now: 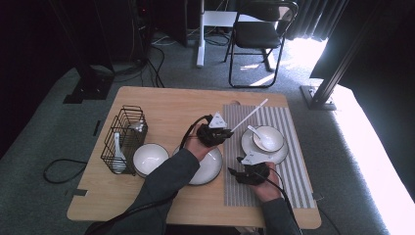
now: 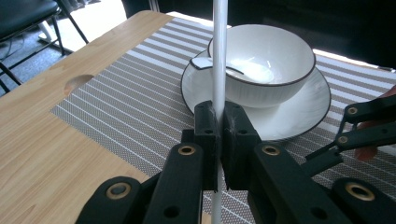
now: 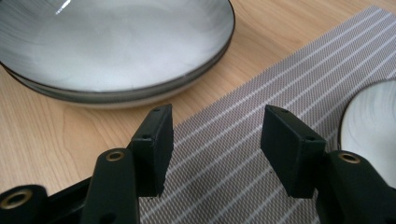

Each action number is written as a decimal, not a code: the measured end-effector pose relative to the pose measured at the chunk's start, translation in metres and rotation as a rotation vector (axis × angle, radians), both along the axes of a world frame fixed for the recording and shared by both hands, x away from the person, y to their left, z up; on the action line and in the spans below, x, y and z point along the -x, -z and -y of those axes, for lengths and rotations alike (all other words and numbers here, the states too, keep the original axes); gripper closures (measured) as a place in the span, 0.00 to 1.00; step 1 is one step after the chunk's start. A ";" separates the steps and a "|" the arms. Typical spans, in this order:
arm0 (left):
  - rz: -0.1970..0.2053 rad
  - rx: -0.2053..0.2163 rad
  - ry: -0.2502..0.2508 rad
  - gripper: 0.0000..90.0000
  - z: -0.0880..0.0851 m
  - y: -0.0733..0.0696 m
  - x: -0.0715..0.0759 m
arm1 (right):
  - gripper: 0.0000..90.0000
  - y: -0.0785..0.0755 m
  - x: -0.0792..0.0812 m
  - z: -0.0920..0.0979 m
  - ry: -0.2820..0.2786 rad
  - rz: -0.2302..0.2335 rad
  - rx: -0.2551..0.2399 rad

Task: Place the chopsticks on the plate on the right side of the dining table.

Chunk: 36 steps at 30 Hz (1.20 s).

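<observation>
Behind chopstick (image 2: 219, 56), spoon (image 2: 219, 69) part-hidden

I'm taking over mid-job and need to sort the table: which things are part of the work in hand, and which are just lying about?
In the job:
- thin white stick, clamped in the left gripper
- white dark-rimmed bowl with white spoon on white plate
- striped grey placemat
- right gripper, jaws apart, nothing between them

Lying about:
- black wire basket
- small white bowl
- wide grey-white dish
- black folding chair

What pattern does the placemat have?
The placemat has grey and white stripes, clearest in the left gripper view.
</observation>
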<state>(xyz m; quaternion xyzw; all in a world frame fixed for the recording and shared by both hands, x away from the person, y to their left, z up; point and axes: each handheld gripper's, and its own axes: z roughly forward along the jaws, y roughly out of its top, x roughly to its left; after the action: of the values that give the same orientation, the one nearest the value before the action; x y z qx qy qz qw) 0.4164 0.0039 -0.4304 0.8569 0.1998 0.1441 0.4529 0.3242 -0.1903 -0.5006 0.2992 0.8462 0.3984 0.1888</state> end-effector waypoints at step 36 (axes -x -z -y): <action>-0.022 -0.130 0.000 0.96 0.010 0.022 -0.028 | 0.46 0.019 0.009 0.017 0.044 -0.034 -0.026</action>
<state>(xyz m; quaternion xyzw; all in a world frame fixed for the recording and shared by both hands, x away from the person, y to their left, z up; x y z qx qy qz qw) 0.4448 -0.0059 -0.4528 0.8861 0.1947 0.1475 0.3940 0.3154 -0.2074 -0.5197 0.3266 0.8373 0.4000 0.1794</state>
